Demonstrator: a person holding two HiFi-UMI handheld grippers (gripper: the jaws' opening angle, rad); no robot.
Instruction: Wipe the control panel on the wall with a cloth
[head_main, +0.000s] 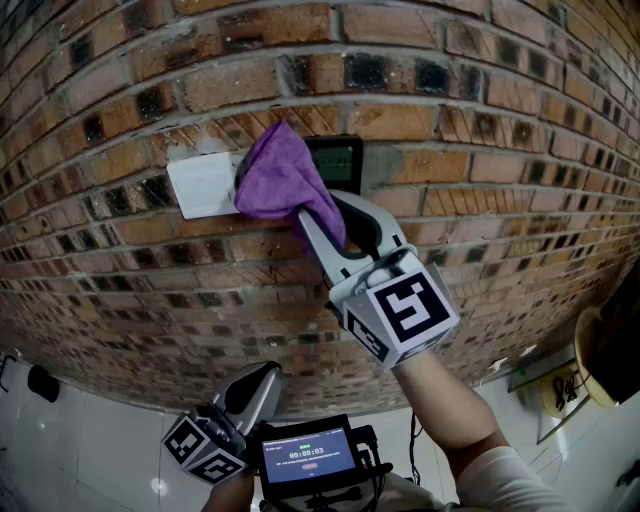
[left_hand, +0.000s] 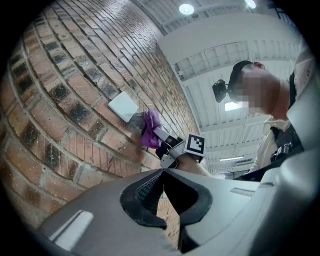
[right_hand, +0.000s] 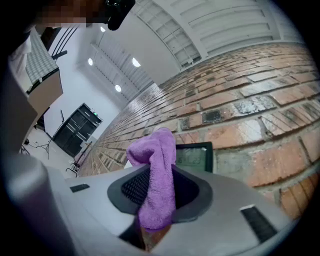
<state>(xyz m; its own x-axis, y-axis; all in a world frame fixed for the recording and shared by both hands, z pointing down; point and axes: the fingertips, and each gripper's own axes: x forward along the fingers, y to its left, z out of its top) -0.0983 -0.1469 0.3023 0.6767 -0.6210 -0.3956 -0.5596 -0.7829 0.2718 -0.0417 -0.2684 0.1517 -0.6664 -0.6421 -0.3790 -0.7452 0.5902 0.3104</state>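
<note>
We clamp the purple cloth (head_main: 280, 180) in our right gripper (head_main: 322, 228), its free end at the wall's control panel (head_main: 342, 162); soft and light, we judge, best held by its bunched middle. Our left gripper (left_hand: 162, 174) hangs closed, empty.

A brick wall (head_main: 200, 300) of red-brown and dark bricks with pale mortar fills the head view from 9 to 3 o'clock. Below it, at 7 o'clock, lies a pale glossy floor (head_main: 80, 450) carrying a bright reflection. In the left gripper view a white ribbed ceiling (left_hand: 225, 60) spans 12 to 3 o'clock, with a ceiling lamp (left_hand: 186, 8) lit at 12. In the right gripper view, round lamps (right_hand: 136, 62) glow at 10 o'clock. At 9 o'clock a tall black framed unit (right_hand: 75, 131), door or cabinet, stands against a white far wall (right_hand: 75, 95).
</note>
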